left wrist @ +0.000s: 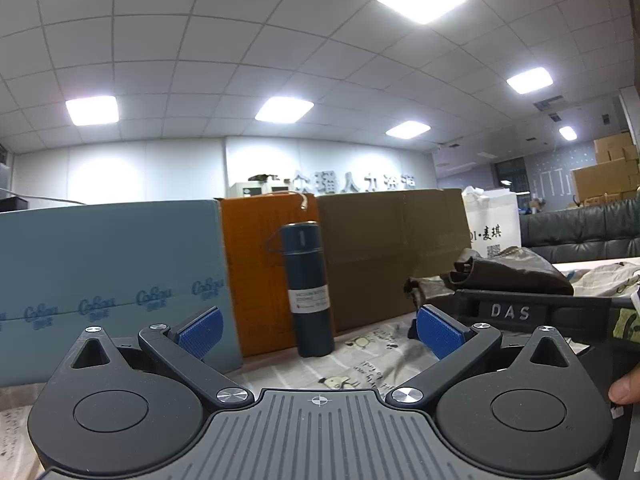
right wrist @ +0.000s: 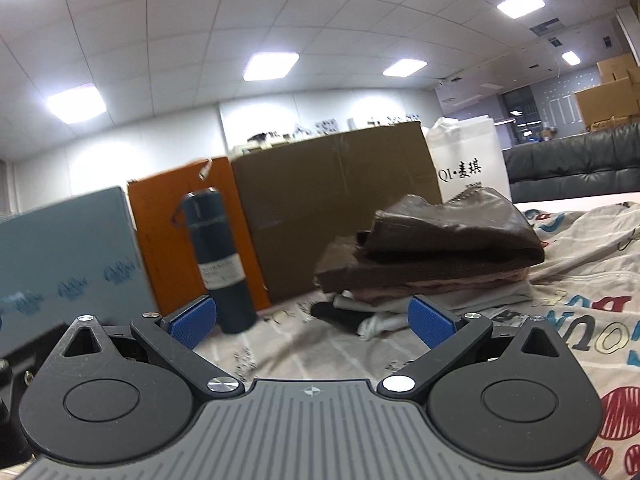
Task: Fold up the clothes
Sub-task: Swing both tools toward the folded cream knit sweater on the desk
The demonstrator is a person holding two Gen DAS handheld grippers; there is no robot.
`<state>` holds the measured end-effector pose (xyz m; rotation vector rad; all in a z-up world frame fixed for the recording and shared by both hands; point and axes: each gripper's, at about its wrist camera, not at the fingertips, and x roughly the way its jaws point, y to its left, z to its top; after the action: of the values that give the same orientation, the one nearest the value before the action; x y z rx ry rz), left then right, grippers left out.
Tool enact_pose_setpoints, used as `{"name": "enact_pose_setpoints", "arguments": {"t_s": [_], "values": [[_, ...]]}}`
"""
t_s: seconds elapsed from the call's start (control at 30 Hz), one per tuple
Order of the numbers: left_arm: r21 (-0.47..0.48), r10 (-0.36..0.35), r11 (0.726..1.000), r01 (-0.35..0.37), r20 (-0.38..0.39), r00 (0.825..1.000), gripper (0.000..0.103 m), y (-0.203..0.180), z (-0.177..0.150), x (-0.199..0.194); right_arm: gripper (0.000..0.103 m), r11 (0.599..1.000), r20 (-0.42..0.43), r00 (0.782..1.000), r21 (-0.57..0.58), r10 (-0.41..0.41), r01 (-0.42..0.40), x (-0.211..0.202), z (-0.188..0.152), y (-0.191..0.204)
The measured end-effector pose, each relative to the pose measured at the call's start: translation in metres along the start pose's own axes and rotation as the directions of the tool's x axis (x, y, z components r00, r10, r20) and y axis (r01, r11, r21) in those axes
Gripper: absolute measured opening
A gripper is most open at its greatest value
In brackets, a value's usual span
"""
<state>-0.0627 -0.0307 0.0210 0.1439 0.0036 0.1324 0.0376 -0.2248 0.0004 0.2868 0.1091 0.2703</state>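
A stack of folded clothes [right wrist: 436, 248] with a dark brown piece on top lies on the printed table cloth [right wrist: 320, 352], ahead and slightly right of my right gripper [right wrist: 312, 322]. That gripper is open, low over the cloth, with nothing between its blue pads. A pale garment with coloured letters [right wrist: 592, 280] is spread out to its right. My left gripper [left wrist: 318, 330] is open too and holds nothing. From the left wrist view the brown stack [left wrist: 504, 272] sits at the right, partly behind the other gripper's black body [left wrist: 532, 314].
A dark blue flask [left wrist: 308, 288] [right wrist: 220, 260] stands upright ahead. Behind it are a blue box [left wrist: 108, 280], an orange box [left wrist: 256, 272] and a brown carton [left wrist: 392, 256]. A white bag [right wrist: 468, 156] and a dark sofa [right wrist: 576, 160] lie beyond. A fingertip [left wrist: 626, 390] shows at right.
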Motion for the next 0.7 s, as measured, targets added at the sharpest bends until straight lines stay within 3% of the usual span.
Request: {"name": "enact_pose_setpoints", "arguments": {"t_s": [0.2, 0.47, 0.6, 0.7], "values": [[-0.033, 0.048, 0.998, -0.048, -0.001, 0.999, 0.103, 0.013, 0.000, -0.021, 0.103, 0.998, 0.021, 0.998, 0.010, 0.061, -0.061, -0.012, 0.001, 0.003], [-0.060, 0.129, 0.990, -0.126, 0.052, 0.990, 0.103, 0.049, 0.009, -0.058, 0.103, 0.979, -0.025, 0.979, -0.018, 0.205, -0.205, -0.038, 0.012, 0.033], [-0.075, 0.212, 0.976, -0.206, 0.085, 0.974, 0.103, 0.078, 0.017, -0.080, 0.103, 0.948, -0.078, 0.945, -0.009, 0.317, -0.319, -0.043, 0.019, 0.065], [-0.077, 0.307, 0.951, -0.300, 0.110, 0.945, 0.103, 0.108, 0.022, -0.099, 0.103, 0.906, -0.124, 0.899, -0.007, 0.420, -0.424, -0.042, 0.024, 0.099]]}}
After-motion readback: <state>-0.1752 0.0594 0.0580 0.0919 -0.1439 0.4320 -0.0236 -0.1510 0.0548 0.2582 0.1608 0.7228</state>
